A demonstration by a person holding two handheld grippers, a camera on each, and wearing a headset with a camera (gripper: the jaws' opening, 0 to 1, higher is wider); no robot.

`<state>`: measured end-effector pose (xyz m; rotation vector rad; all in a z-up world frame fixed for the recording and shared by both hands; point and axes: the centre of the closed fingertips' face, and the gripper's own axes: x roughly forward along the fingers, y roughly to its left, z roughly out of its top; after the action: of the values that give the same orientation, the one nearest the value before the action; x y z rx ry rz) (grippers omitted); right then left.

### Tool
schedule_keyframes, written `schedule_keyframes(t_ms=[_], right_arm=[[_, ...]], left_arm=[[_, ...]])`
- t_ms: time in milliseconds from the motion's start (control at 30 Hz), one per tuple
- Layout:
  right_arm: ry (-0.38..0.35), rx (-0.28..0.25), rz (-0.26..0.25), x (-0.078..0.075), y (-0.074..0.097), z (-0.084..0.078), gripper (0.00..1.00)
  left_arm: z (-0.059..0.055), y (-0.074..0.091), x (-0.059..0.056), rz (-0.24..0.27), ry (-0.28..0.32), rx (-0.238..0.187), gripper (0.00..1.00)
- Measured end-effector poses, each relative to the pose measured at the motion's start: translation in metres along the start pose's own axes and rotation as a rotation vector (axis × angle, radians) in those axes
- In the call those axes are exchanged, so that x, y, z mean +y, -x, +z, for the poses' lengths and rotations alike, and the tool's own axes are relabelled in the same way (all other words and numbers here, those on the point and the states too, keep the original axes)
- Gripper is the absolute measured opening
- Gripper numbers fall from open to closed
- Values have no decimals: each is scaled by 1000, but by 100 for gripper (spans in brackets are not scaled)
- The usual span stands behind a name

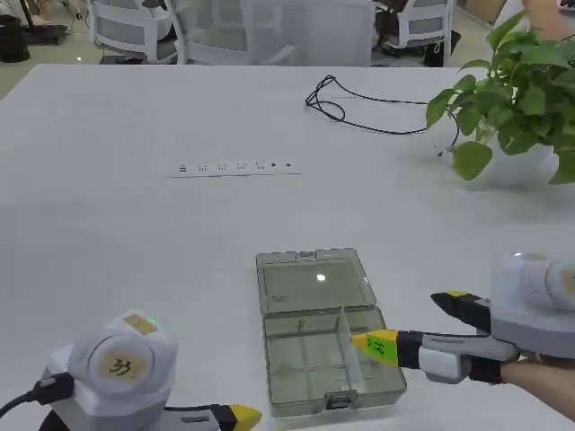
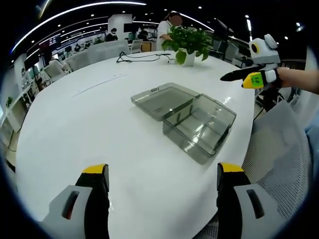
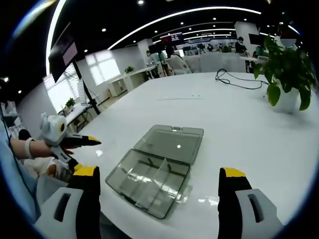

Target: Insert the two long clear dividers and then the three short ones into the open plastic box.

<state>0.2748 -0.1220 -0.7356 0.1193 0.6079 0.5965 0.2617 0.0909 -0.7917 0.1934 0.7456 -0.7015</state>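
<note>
White table in a big open office, pretty bare. Starting with the left gripper: jaws spread wide, nothing between them, low over the near edge and well apart from the plastic box. Head view cuts it off at the bottom, just one yellow tip poking in. Same deal for the right gripper, spread and empty, hovering just beside the box with its lower tip over the tray's right side. Box sits open near the front edge, lid flat behind it. One clear divider stands lengthwise in the tray; clear on clear, so can't tell if there's a second. Further back: power strip, black cable, potted plant cut off at the right
</note>
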Motion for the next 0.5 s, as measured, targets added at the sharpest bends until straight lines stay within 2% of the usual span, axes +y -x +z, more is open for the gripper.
schedule_keyframes(t_ms=[167,333,400,467,500], right_arm=[[3,-21,-7,-2,9,-8,100],[22,-45,1,-3,16,-15,100],[23,-49,-1,-6,18,-17,100],[24,-47,-4,-9,21,-21,100],[25,-45,-4,-10,22,-22,100]], left_arm=[[-7,8,32,70,62,28,90],[-18,15,62,133,94,85,88],[-22,15,70,144,101,105,87],[-29,16,79,161,95,150,86],[-30,16,80,165,92,162,85]])
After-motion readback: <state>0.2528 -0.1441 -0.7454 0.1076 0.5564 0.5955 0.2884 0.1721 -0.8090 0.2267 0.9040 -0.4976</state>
